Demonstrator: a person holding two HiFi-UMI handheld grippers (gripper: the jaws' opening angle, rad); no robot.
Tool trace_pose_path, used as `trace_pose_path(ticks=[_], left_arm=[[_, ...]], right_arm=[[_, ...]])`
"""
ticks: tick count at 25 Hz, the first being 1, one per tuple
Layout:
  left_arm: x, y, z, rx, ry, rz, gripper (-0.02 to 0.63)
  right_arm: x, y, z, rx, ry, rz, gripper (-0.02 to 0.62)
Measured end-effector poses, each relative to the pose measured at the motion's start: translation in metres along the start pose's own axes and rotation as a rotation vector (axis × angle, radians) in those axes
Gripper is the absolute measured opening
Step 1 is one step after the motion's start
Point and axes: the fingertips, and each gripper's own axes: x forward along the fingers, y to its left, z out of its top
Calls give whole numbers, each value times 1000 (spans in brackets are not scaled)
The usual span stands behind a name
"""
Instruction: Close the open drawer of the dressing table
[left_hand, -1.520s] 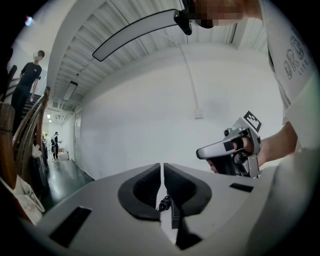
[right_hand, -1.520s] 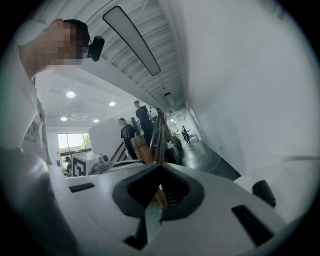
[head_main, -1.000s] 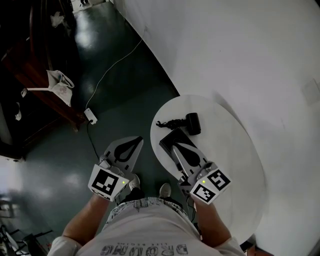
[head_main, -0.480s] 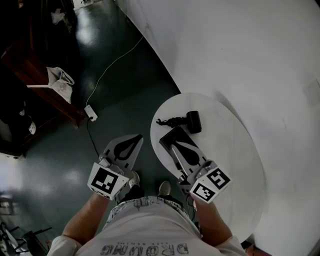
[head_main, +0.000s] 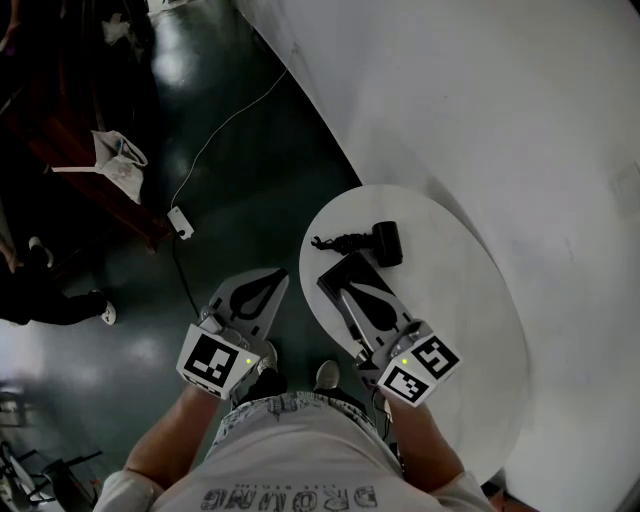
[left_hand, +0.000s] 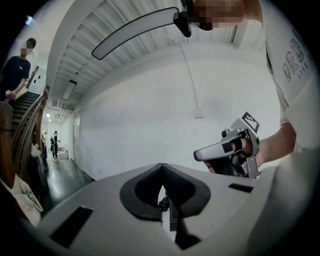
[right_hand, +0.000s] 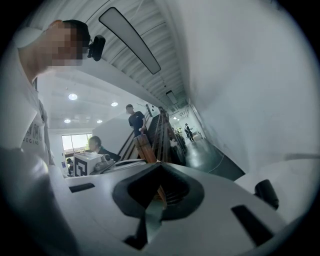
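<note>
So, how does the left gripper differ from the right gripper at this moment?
The left gripper hangs over the dark floor; the right gripper hangs over the white oval table. In the head view the left gripper leans rightward and the right gripper leftward, so their tips converge. Both are shut and empty.

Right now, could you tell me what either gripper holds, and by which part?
Nothing: the left gripper and the right gripper are both shut and empty.
</note>
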Motion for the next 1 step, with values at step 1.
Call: trace_pose_path(ticks=[1], left_arm=[[1, 0, 0, 0, 1, -1, 21]], right_arm=[[0, 0, 0, 1, 1, 1, 8]])
